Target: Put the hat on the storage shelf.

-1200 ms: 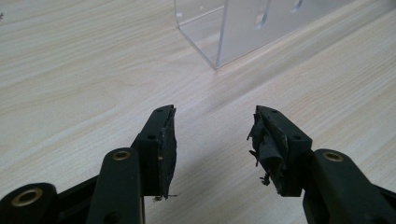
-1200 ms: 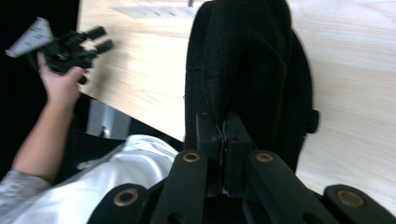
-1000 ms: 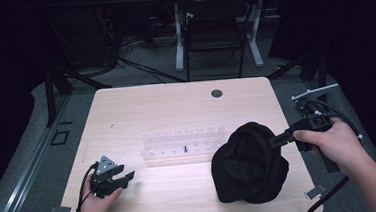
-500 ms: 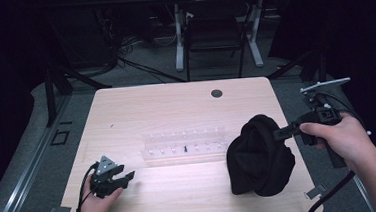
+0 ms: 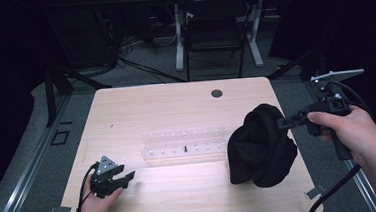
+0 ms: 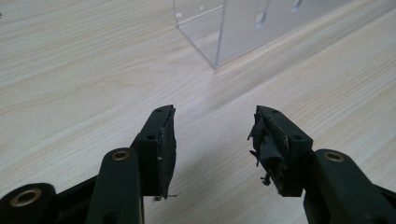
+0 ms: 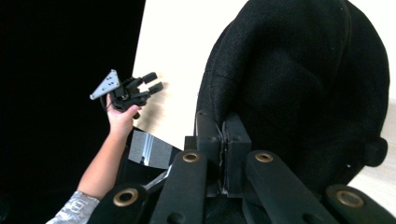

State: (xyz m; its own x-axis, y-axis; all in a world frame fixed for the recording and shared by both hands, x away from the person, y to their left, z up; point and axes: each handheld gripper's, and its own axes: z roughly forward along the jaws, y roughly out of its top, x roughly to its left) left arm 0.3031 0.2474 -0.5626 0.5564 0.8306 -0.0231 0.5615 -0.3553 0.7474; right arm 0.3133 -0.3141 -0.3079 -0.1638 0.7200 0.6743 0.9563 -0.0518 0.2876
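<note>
Black fabric: one beanie (image 5: 260, 146) pinched in your right gripper (image 5: 283, 123); your left gripper (image 5: 123, 178) gapes empty beside one clear rack (image 5: 183, 142).

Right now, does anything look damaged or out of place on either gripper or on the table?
Yes: the left gripper has frayed pads, the black lining torn and peeling in shreds on the right-hand jaw. The jaws stand open over bare table. The right gripper pinches the black hat, lifted at one edge, nothing odd there.
</note>
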